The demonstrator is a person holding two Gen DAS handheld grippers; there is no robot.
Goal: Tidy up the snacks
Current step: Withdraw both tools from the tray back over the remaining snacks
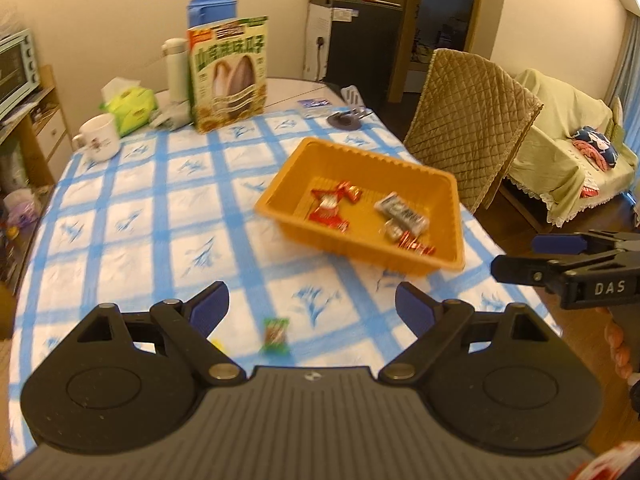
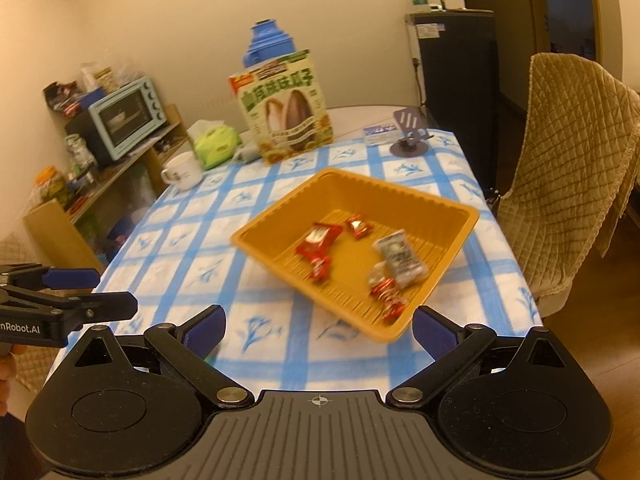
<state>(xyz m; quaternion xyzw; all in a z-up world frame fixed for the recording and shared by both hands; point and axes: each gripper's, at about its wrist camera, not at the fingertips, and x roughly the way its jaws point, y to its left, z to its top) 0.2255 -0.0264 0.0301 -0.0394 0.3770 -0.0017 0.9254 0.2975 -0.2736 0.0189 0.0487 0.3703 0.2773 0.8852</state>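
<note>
An orange plastic tray sits on the blue-checked tablecloth and holds several wrapped snacks: red packets and a silver packet. A small green-wrapped candy lies on the cloth near the table's front edge, between my left gripper's fingers. My left gripper is open and empty, just above the candy. My right gripper is open and empty, in front of the tray's near corner. A bit of yellow wrapper peeks out by the left finger.
A sunflower-seed box, blue thermos, white flask, tissue pack, mug and phone stand stand at the table's far end. A quilted chair is on the right.
</note>
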